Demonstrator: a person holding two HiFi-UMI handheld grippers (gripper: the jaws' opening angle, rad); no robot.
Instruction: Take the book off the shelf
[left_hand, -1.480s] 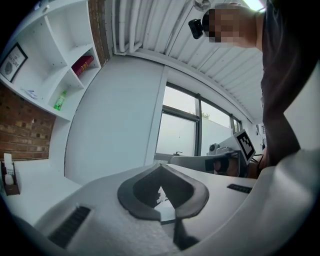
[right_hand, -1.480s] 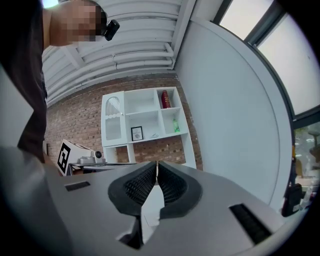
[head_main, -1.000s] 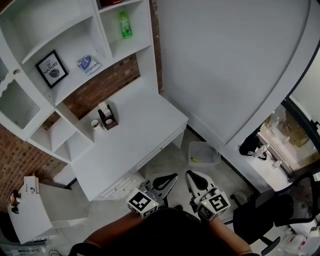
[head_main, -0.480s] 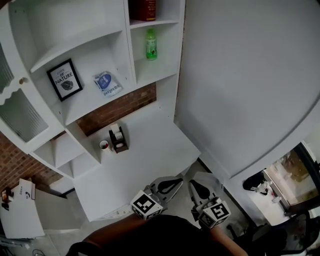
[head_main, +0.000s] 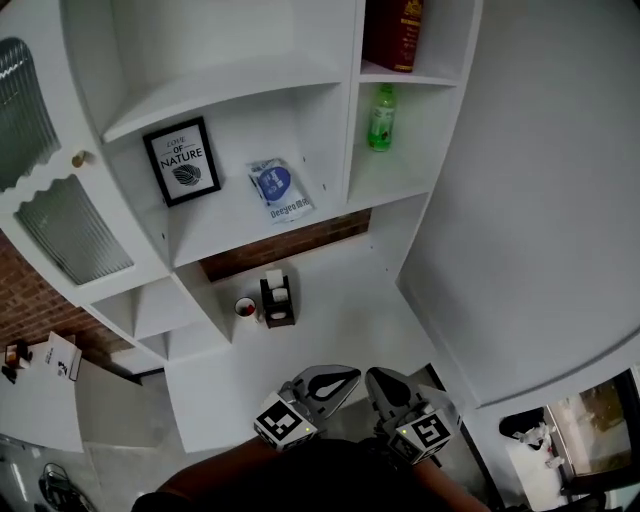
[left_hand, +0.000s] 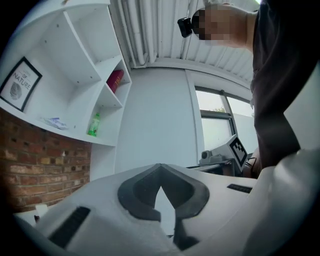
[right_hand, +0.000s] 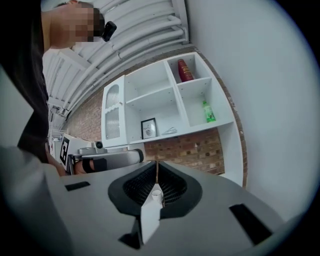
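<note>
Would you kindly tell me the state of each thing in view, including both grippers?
book, upright in the top shelf compartment, not yet taken
bottle, upright in the compartment below the book
framed picture, standing on its shelf
packet, lying flat, right of the picture
cabinet door, closed
left gripper, shut, empty
right gripper, shut, empty

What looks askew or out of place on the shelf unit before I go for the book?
Nothing spilled or damaged. Only the blue-and-white packet lies flat and skewed on its shelf; the red book and green bottle look in order.
</note>
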